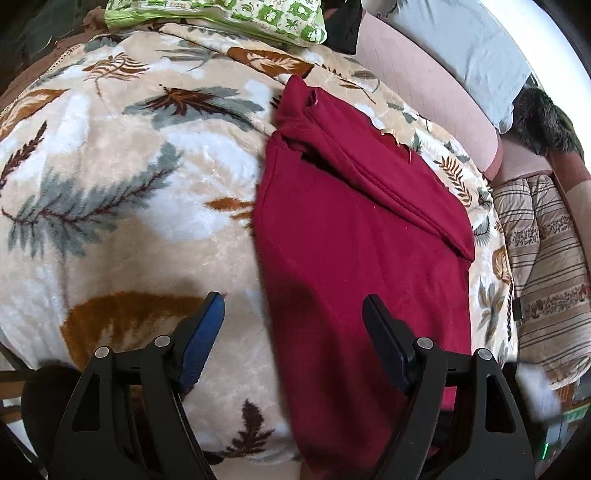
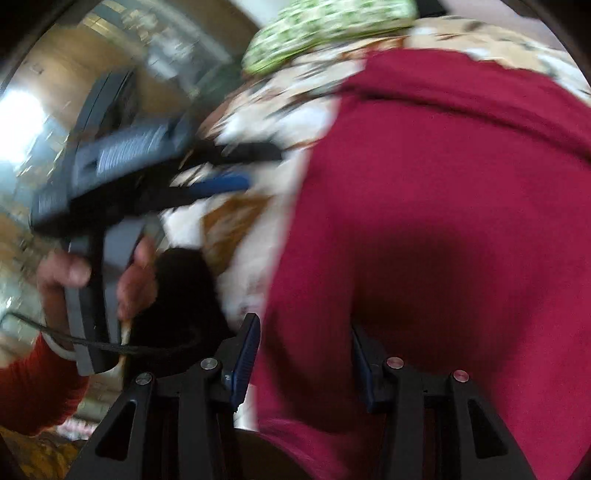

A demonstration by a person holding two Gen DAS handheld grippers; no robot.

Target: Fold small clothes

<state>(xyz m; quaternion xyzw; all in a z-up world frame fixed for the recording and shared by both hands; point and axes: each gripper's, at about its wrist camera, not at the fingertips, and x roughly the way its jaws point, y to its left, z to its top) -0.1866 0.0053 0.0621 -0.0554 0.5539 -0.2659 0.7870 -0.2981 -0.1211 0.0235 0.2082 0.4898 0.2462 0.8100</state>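
Only the right view shows the hand (image 2: 66,284) holding the left tool (image 1: 293,314), both tools (image 2: 303,336) wide apart and empty above one red top (image 1: 354,236) on one blanket (image 1: 122,155).

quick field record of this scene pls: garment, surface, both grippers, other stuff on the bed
garment: dark red garment, lying partly folded on the blanket
surface: leaf-print blanket
left gripper: open, fingers apart over the garment's edge, holding nothing
right gripper: open above the garment, nothing between the fingers
other: green patterned pillow at the far end
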